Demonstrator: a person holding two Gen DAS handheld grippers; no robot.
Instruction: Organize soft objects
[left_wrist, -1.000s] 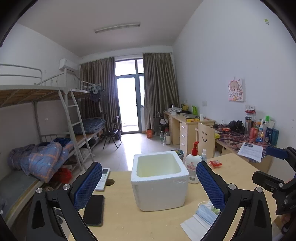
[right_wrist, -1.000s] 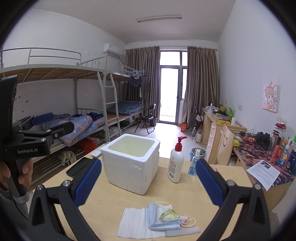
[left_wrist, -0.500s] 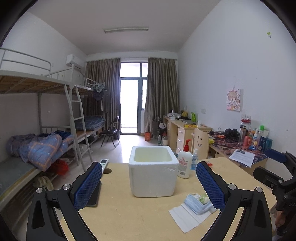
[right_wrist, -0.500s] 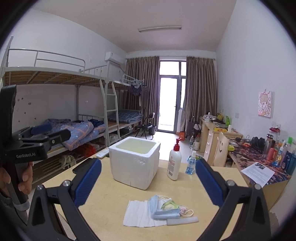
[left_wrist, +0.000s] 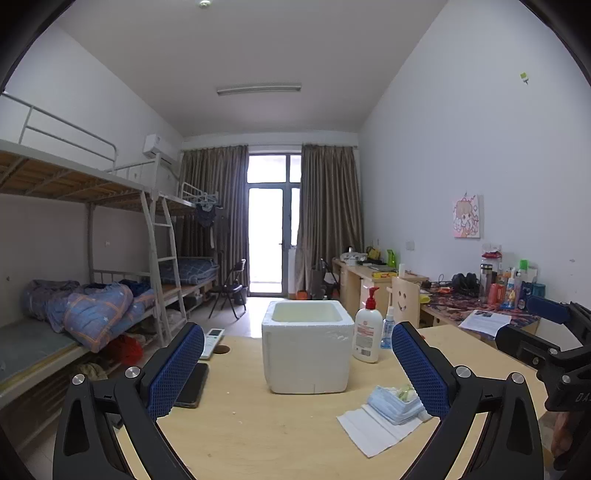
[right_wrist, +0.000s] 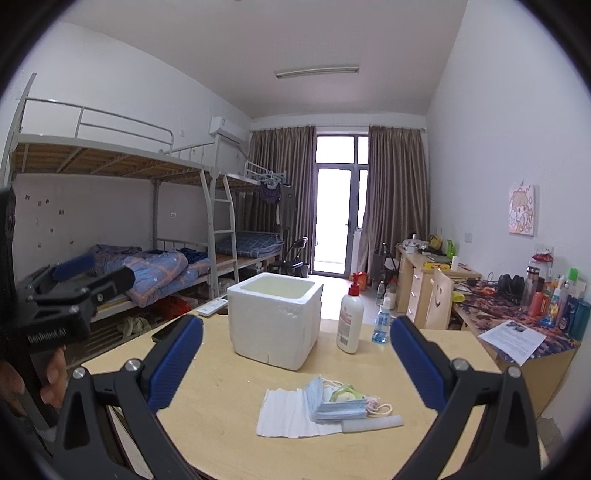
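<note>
Blue masks (right_wrist: 334, 404) stacked flat on a white tissue (right_wrist: 291, 411), long side running left to right on the tabletop (right_wrist: 221, 387), white box (right_wrist: 275, 317) behind, left gripper (left_wrist: 297, 369) and right gripper (right_wrist: 295, 362) both wide apart, holding nothing

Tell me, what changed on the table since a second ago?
Only the grippers moved. The left gripper pulled back and tipped up, so the box looks farther away and more ceiling shows. The right gripper backed off a little too. Both stayed open, holding nothing. The box, masks, tissue and bottle stayed put.
</note>
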